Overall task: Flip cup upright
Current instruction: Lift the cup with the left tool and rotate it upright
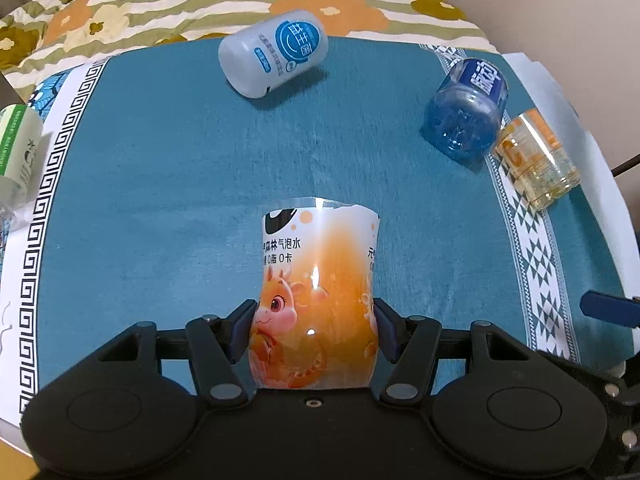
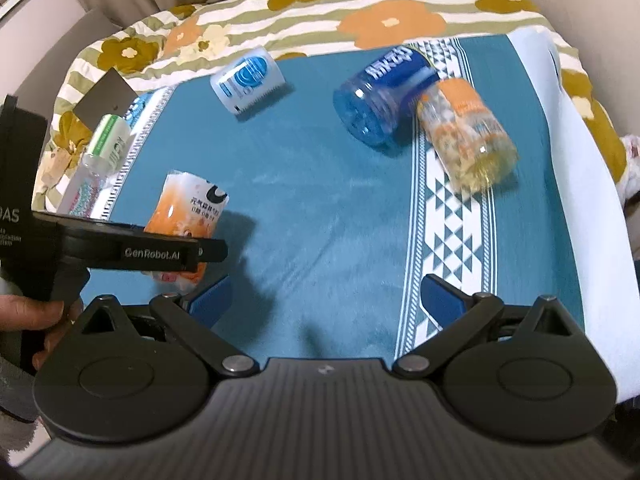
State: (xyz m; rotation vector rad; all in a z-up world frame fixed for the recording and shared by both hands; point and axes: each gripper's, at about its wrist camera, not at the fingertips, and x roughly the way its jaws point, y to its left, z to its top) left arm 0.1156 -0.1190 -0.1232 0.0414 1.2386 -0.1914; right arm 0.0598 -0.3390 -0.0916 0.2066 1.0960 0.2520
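My left gripper (image 1: 314,330) is shut on an orange-and-white cup (image 1: 316,296) with a cartoon dragon label, its pads pressing both sides near the cup's lower part. The cup's open cut rim points away from the camera. In the right wrist view the same cup (image 2: 188,208) is held tilted above the blue cloth by the left gripper (image 2: 168,258), at the left. My right gripper (image 2: 326,300) is open and empty above the cloth, its blue fingers (image 2: 442,294) wide apart.
A white-and-blue cup (image 1: 274,58), a blue clear cup (image 1: 466,110) and a yellow clear cup (image 1: 536,158) lie on their sides on the blue cloth (image 1: 160,180). A green-white bottle (image 1: 16,148) lies at the left edge. A floral quilt (image 1: 240,0) lies behind.
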